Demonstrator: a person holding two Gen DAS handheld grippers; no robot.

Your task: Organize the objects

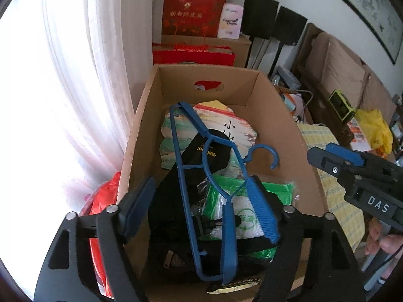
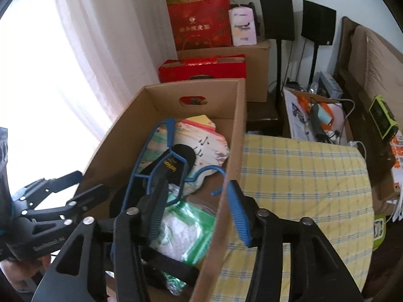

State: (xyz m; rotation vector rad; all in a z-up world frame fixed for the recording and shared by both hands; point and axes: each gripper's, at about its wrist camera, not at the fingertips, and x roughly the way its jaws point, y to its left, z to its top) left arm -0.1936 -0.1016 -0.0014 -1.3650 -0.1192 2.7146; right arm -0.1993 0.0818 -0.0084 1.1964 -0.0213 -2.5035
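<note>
1. My left gripper [image 1: 201,209] hangs over the open cardboard box [image 1: 274,115], its fingers spread wide apart and holding nothing. I judge it is placed there to reach down into the contents.
2. My right gripper [image 2: 196,211] also has its fingers spread and holds nothing. It straddles the box's right wall, one finger inside the box and one outside over the cloth.
3. Directly below my left gripper lies a blue plastic hanger [image 1: 191,176], resting loose on top of the pile. Its hook curls toward the box's right wall. It looks like the thing nearest to hand.
4. Under the hanger lies a black insole [image 1: 201,148] with yellow lettering, slanted across the box.
5. Beneath that are a green-edged clear plastic bag [image 1: 241,216] holding something white, and a printed paper fan [image 1: 226,123] toward the far end.
6. The box stands with its right side against a yellow checked cloth [image 2: 302,176] that covers the counter. A white curtain [image 1: 83,75] hangs on its left side.
7. Beyond the box, red gift boxes [image 2: 201,25] are stacked against the wall.
</note>
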